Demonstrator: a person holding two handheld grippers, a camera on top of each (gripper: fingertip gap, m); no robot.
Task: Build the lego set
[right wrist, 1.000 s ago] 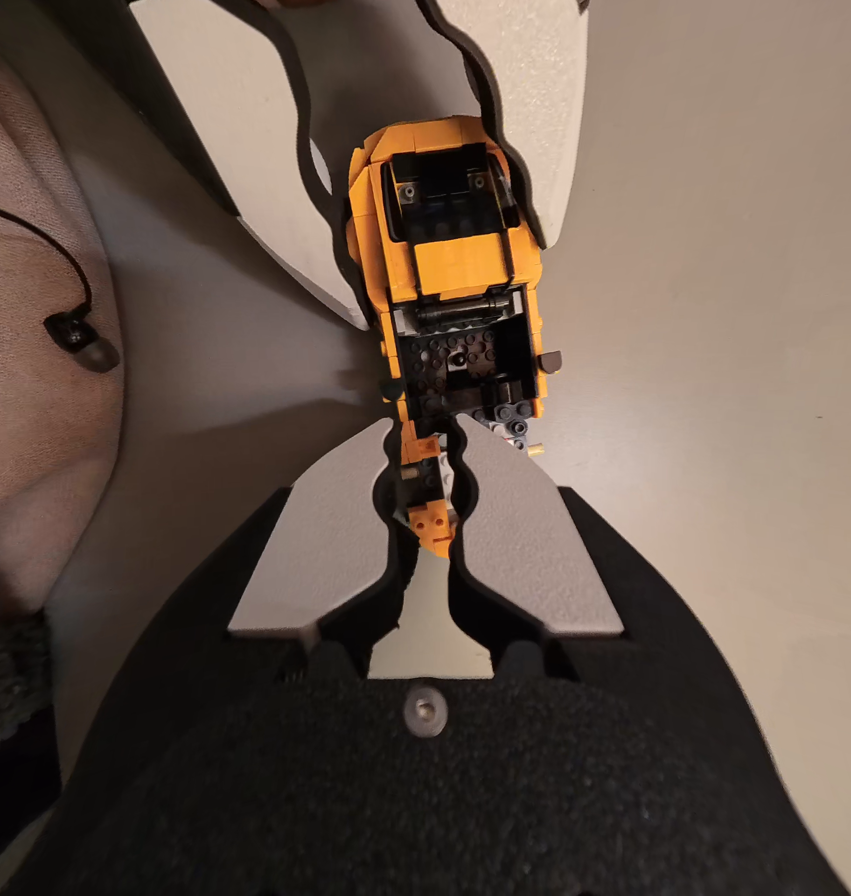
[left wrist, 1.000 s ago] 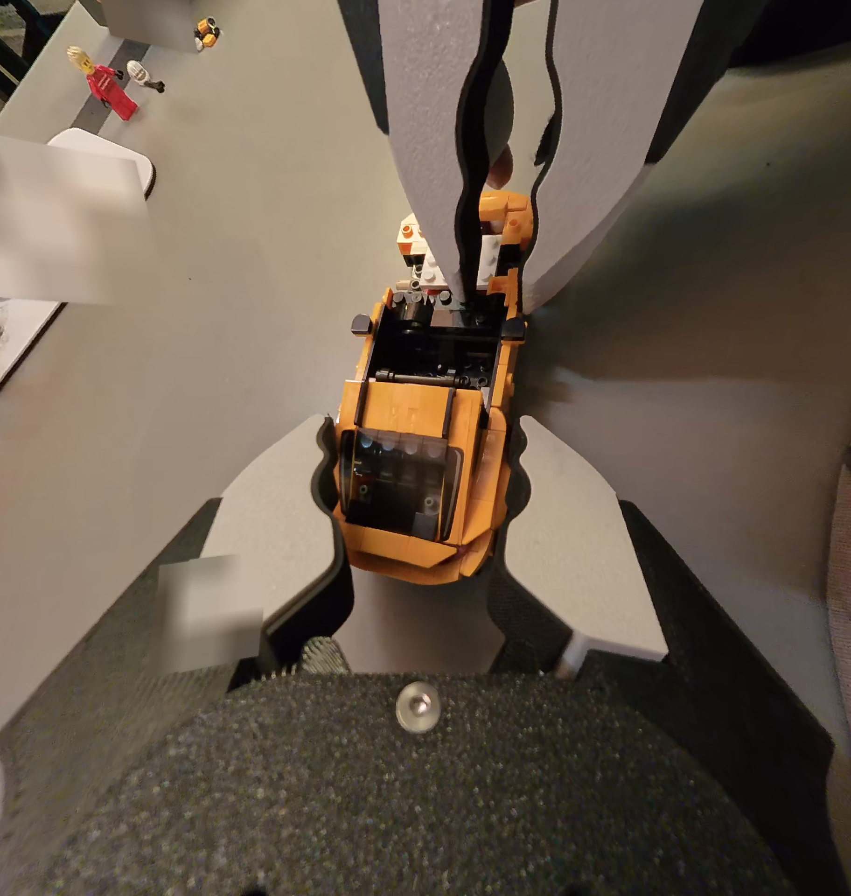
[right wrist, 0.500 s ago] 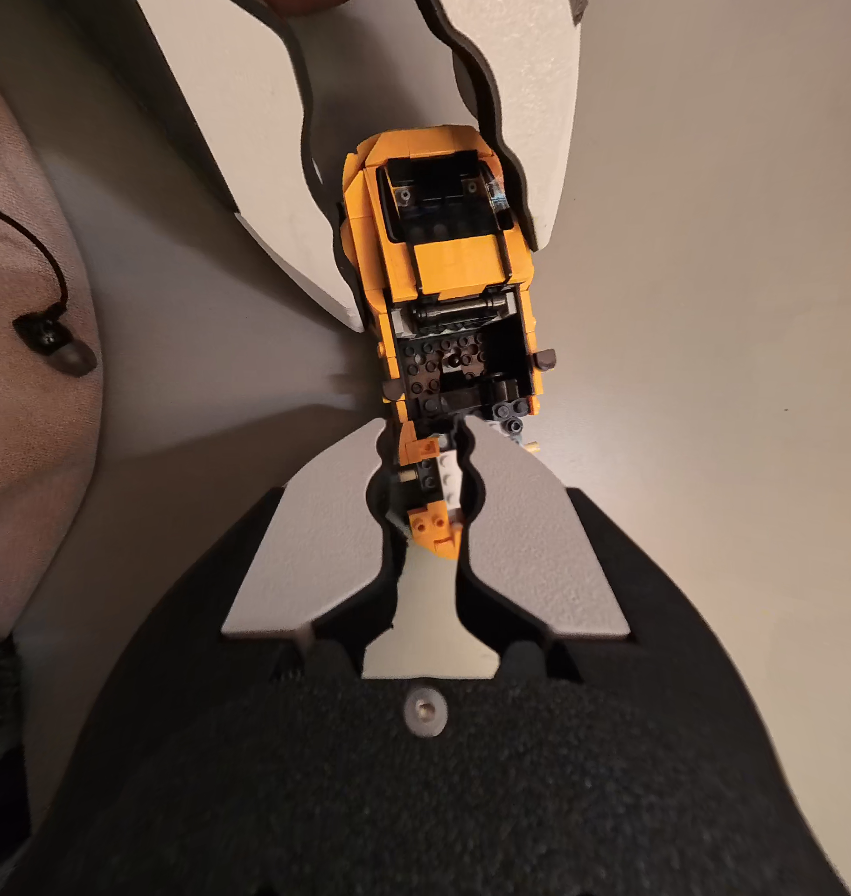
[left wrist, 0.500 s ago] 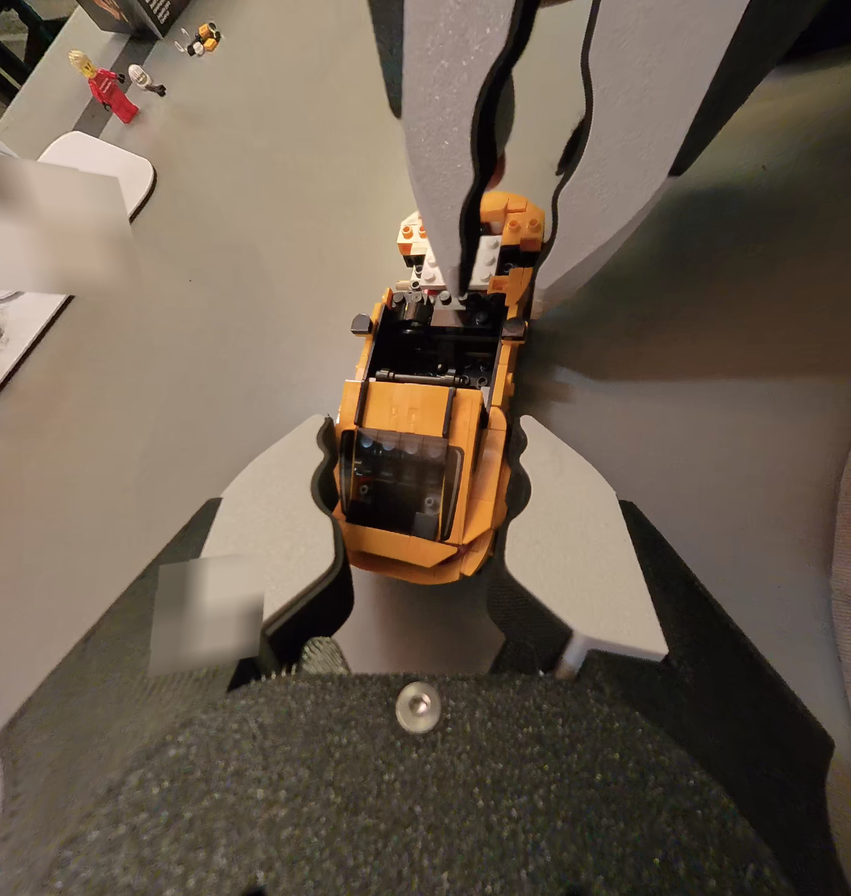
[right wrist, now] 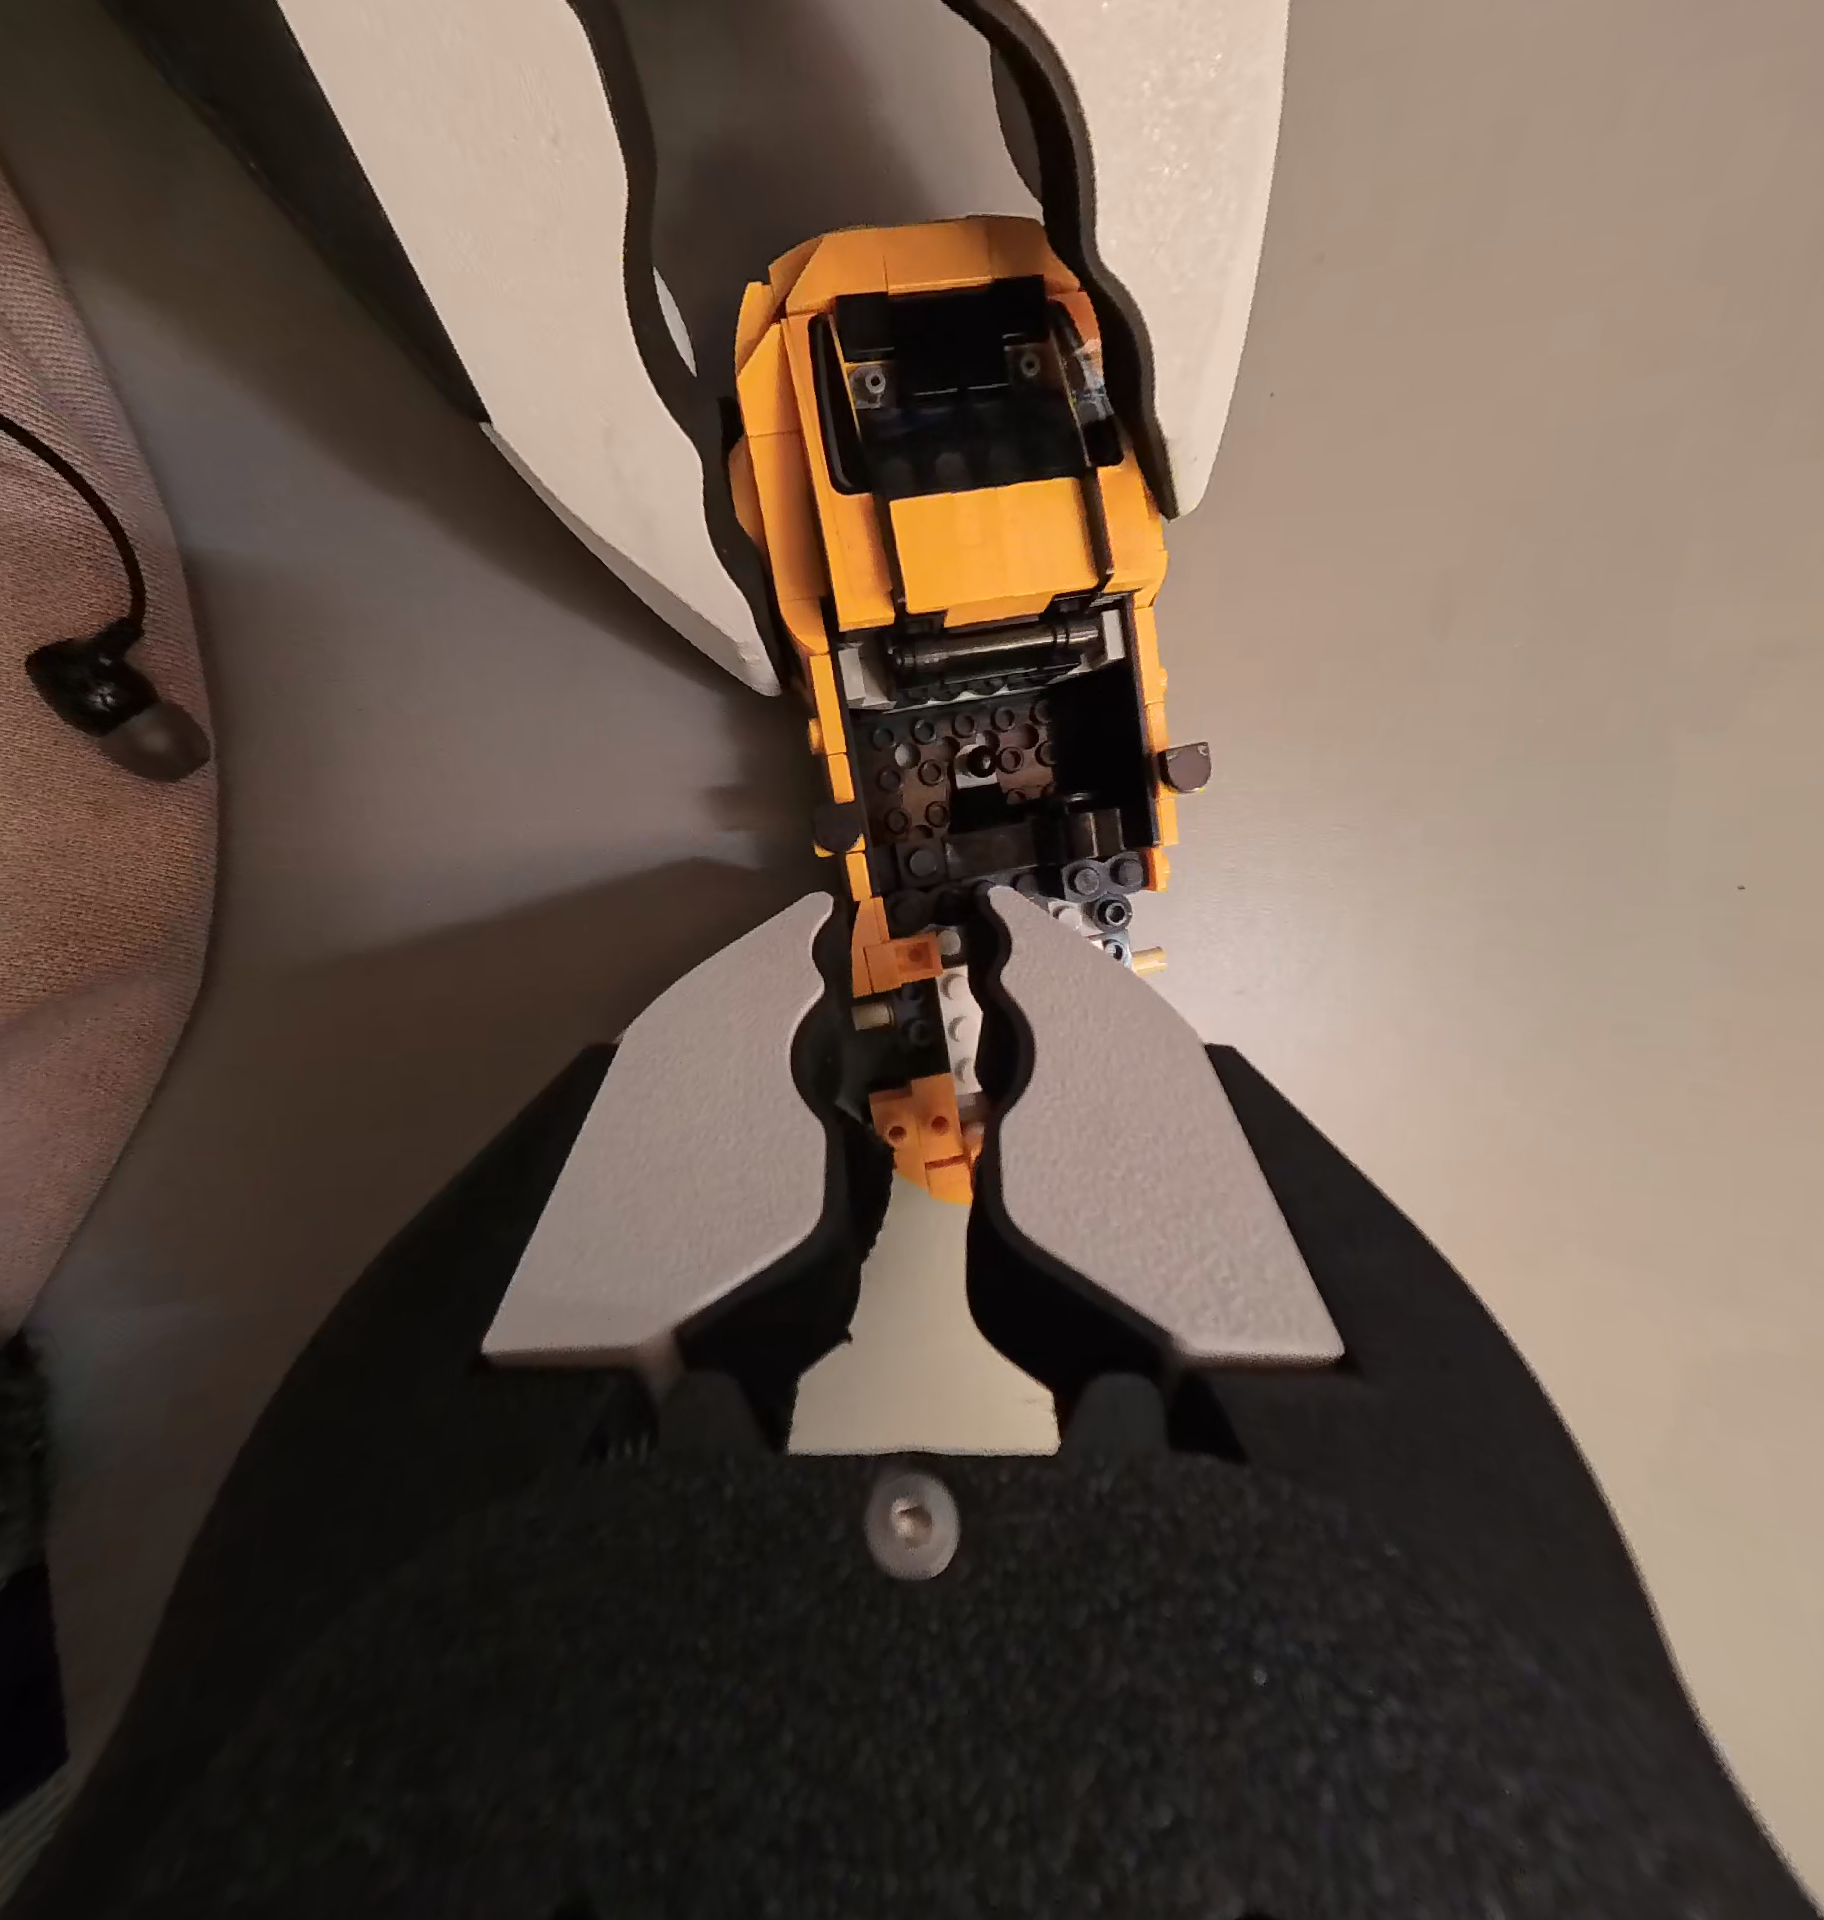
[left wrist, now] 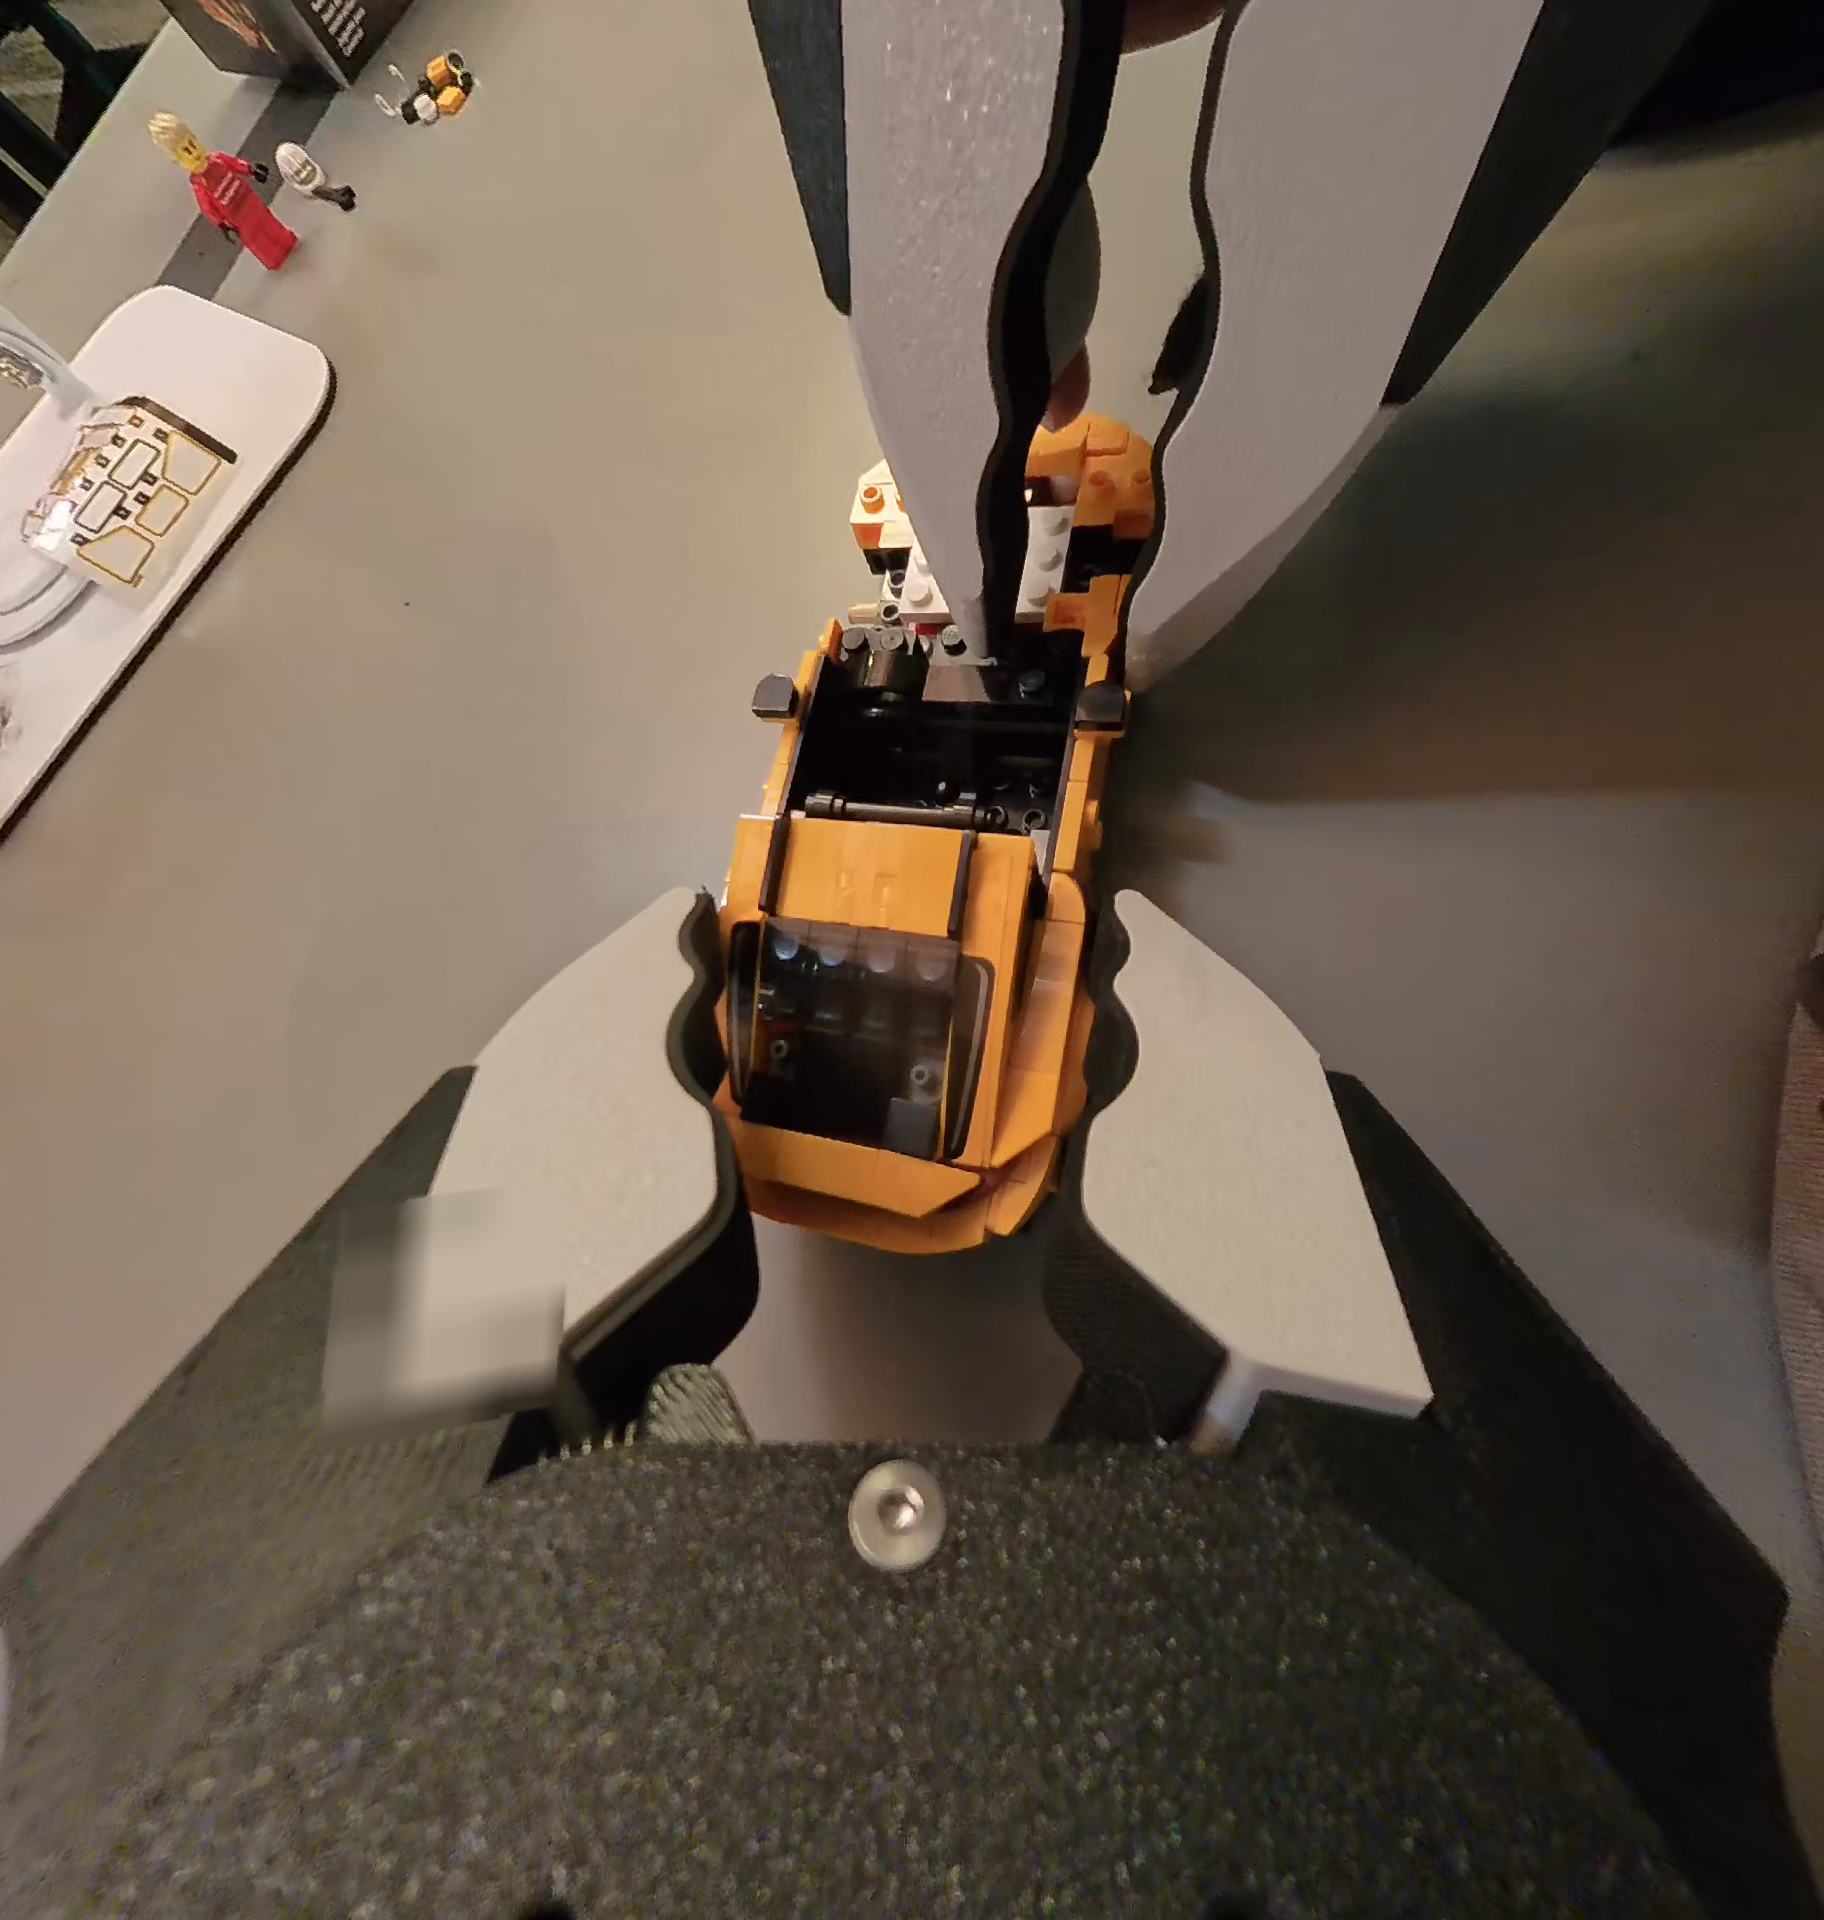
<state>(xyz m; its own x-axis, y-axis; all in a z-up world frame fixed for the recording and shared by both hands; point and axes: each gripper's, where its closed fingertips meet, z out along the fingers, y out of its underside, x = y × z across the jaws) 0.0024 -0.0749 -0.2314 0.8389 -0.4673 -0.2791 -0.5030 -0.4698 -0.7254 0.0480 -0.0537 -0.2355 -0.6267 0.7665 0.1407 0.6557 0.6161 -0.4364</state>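
Orange lego car [left wrist: 908,935] clamped at both ends on the table [left wrist: 534,644].
My left gripper [left wrist: 897,997] squeezes its finished end; my right gripper [right wrist: 913,997] pinches the unfinished end.

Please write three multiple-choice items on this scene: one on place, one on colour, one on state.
1. Where is the red minifigure?
A. inside the car
B. on the table's far left
C. in the right tool

2. What colour is the car's bodywork?
A. orange
B. blue
C. green

3. How is the left tool set?
A. shut on nothing
B. away from the car
C. gripping the car's sides

Answers: 1 B, it lies on the grey table apart from the car; 2 A, the panels are orange; 3 C, both fingers press the car's flanks, while the right tool grips the unfinished end.
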